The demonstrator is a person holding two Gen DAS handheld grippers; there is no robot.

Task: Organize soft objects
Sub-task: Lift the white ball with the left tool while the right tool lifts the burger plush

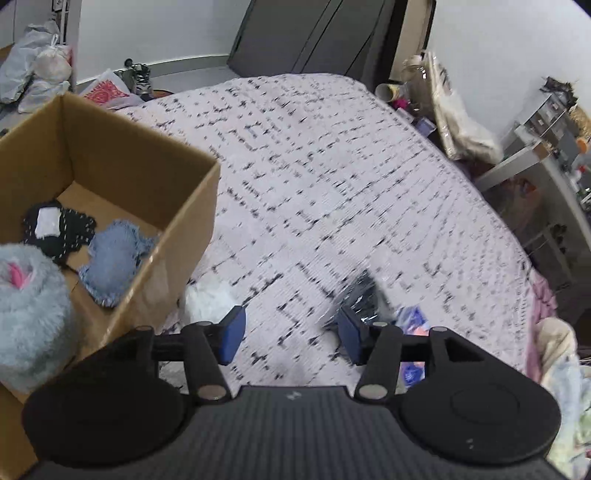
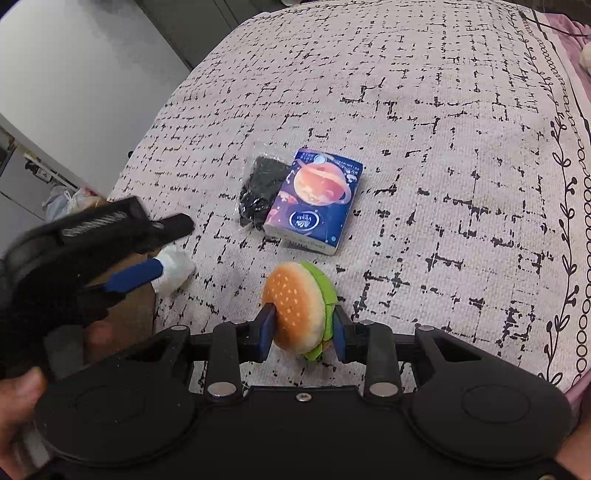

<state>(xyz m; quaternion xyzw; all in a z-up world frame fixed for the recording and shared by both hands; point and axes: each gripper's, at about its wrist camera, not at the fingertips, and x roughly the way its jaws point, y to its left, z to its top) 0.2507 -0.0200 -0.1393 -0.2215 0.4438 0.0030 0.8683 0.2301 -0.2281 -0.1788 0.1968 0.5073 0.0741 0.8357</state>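
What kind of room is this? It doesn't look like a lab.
Most likely a lived-in bedroom. A bed with a patterned cover fills the view, a dark headboard stands against the wall, and a cluttered desk sits beside it. A cardboard box rests on the bed.

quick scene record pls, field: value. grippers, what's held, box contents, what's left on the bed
left gripper: open, empty, above the bed
right gripper: shut on burger plush
cardboard box: on the bed's left side, open top
box contents: denim piece, black fabric item, fluffy blue plush at the near edge
left on bedspread: tissue pack, black item in clear bag touching it, white soft item by the box
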